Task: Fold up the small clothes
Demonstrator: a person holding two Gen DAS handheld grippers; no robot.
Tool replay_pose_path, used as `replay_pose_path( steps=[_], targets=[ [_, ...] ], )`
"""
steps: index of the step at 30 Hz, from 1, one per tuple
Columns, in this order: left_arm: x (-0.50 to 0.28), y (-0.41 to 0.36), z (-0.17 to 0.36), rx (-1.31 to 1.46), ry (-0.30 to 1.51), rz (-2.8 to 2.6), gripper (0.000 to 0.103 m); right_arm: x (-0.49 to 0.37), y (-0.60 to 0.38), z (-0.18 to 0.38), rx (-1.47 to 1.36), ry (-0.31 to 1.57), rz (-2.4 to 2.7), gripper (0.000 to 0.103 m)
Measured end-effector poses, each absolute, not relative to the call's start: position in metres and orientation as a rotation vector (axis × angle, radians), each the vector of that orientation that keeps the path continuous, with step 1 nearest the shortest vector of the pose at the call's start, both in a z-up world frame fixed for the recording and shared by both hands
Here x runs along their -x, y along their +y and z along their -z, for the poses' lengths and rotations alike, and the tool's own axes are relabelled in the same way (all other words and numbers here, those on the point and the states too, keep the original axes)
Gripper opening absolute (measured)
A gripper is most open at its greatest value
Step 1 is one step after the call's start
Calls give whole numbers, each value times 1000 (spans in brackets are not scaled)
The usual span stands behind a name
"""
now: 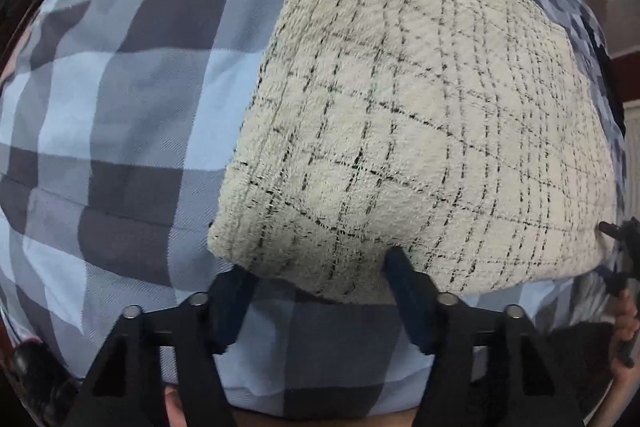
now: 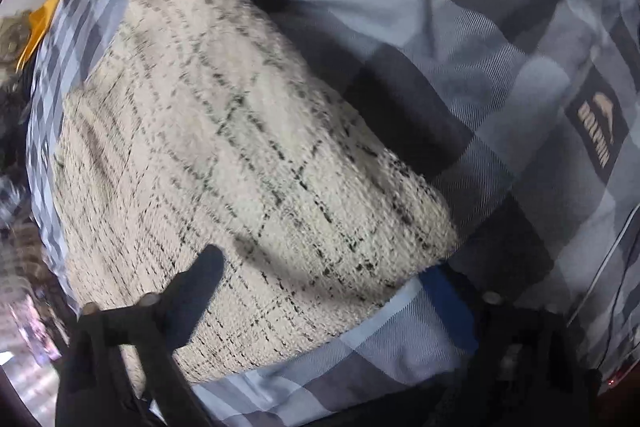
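1 cream garment (image 1: 420, 131), 2 grippers.

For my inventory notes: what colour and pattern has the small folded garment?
The garment is cream with a thin black check; clearest in the left wrist view.

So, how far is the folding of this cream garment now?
The cream checked garment lies flat as a compact shape on the blue checked bedcover, so it looks at least partly folded. In hand: the left gripper straddles its near edge, and the right gripper straddles the other near corner; neither visibly pinches yet. Probably left: grip and fold again.
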State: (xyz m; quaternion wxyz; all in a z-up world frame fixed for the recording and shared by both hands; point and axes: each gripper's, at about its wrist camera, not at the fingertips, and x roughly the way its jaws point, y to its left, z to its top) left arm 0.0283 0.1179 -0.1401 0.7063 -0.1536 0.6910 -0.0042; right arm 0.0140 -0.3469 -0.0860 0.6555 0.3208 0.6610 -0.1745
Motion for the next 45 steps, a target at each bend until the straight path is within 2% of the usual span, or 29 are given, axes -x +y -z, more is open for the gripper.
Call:
replay_pose_path(
  steps=[2, 4, 6, 8, 10, 13, 18, 26, 37, 45],
  targets=[
    [-36, 114, 138, 357, 1525, 0, 52, -14, -349, 84, -705, 1498, 423, 68],
    [-39, 120, 134, 384, 1523, -7, 46, -14, -352, 85, -712, 1495, 441, 63],
    [-38, 129, 132, 398, 1515, -6, 36, -13, -354, 84, -697, 1492, 455, 55],
    [-39, 128, 130, 392, 1509, 7, 30, -14, -353, 81, -670, 1493, 443, 37],
    [-40, 125, 129, 354, 1502, 21, 24, -23, -348, 78, -621, 1507, 415, 26],
    [-38, 127, 127, 318, 1488, 35, 14, -29, -349, 72, -587, 1513, 369, 17],
    [-36, 121, 111, 343, 1444, 41, 9, -25, -360, 62, -677, 1471, 302, 13],
    [-8, 122, 48, 467, 1274, 143, 8, 23, -374, 24, -802, 1393, 128, 10],
    [35, 154, 21, 563, 1249, 276, 7, 33, -372, 16, -839, 1334, 14, 7],
    [71, 167, -35, 601, 1163, 374, 7, 68, -381, -34, -849, 1317, -110, 6]
  ],
)
